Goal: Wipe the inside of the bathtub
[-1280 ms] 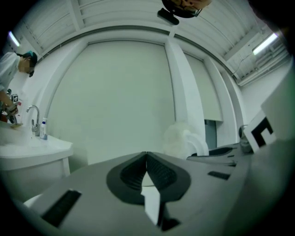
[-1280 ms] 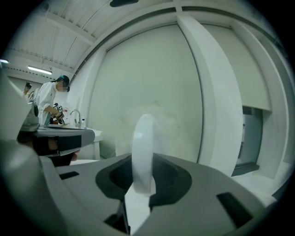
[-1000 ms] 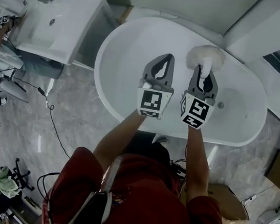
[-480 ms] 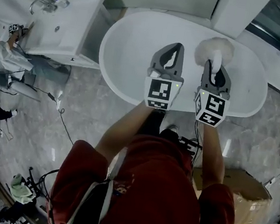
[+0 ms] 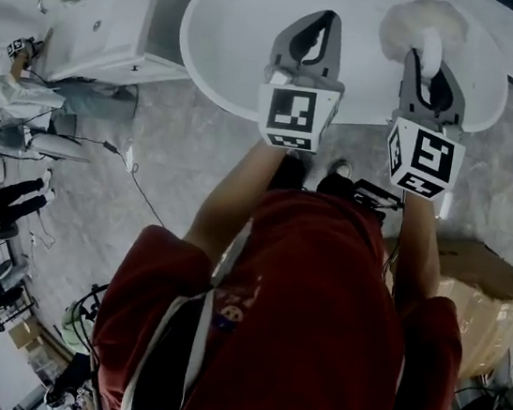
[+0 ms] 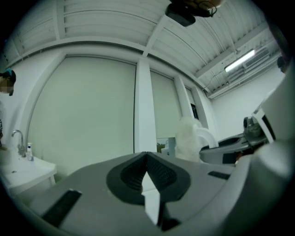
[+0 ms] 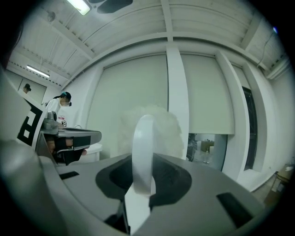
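Note:
The white oval bathtub (image 5: 224,43) lies at the top of the head view. Both grippers are held up level over its near rim, pointing at the far wall. My left gripper (image 5: 324,19) (image 6: 146,156) is shut, its jaws meeting with nothing between them. To its right, my right gripper (image 5: 426,60) (image 7: 142,162) is shut on the white handle (image 7: 144,147) of a fluffy white duster (image 5: 411,22) (image 7: 154,126). The duster head stands out beyond the jaws, above the tub and not touching it. From the left gripper view the duster (image 6: 188,138) shows off to the right.
A white washbasin cabinet (image 5: 121,24) with a faucet (image 6: 18,142) stands left of the tub. A cardboard box (image 5: 474,277) sits on the grey marble floor at the right. A cable (image 5: 135,192) trails across the floor. People stand at the far left.
Both grippers have risen toward the head camera and now look level at the wall. The tub has slid toward the top of the head view. The duster stays in the right gripper.

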A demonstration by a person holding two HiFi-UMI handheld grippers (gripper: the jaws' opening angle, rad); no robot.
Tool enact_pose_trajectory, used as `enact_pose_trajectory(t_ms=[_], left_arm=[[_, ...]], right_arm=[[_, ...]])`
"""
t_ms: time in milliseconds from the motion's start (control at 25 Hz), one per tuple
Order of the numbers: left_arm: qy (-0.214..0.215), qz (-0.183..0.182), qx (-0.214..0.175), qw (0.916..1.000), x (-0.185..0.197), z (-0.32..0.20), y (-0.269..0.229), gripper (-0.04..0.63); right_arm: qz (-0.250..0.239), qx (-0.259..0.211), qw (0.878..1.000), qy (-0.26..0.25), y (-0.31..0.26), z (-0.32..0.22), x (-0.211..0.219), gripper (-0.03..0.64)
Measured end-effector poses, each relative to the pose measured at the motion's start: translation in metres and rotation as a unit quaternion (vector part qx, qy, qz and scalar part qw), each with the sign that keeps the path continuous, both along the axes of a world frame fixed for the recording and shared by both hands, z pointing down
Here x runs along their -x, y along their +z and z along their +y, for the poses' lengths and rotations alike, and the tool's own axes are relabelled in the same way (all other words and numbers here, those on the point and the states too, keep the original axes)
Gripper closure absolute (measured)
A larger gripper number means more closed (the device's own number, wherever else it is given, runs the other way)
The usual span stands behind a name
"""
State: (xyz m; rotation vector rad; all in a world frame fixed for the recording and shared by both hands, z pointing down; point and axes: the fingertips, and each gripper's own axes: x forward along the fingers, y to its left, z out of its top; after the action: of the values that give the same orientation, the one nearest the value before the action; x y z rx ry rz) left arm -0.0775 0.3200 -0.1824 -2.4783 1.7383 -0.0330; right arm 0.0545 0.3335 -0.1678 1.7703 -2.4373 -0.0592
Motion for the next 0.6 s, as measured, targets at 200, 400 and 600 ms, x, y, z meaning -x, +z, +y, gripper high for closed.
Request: enact_pose_trajectory(t_ms=[200, 400, 600], left_arm=[[0.035, 0.005, -0.006, 0.9993, 0.009, 0.010, -0.006, 0.580], [0.048, 0.006, -0.020, 0.9986, 0.025, 0.013, -0.015, 0.580], [0.029, 0.035, -0.064, 0.9969, 0.047, 0.015, -0.018, 0.580]], right_arm=[[-0.003, -0.005, 1.000, 0.029, -0.008, 0.015, 0.011, 0.523], [-0.015, -0.023, 0.999, 0.043, -0.020, 0.019, 0.029, 0.523], [-0.010, -0.091, 0.995, 0.038, -0.033, 0.029, 0.045, 0.523]])
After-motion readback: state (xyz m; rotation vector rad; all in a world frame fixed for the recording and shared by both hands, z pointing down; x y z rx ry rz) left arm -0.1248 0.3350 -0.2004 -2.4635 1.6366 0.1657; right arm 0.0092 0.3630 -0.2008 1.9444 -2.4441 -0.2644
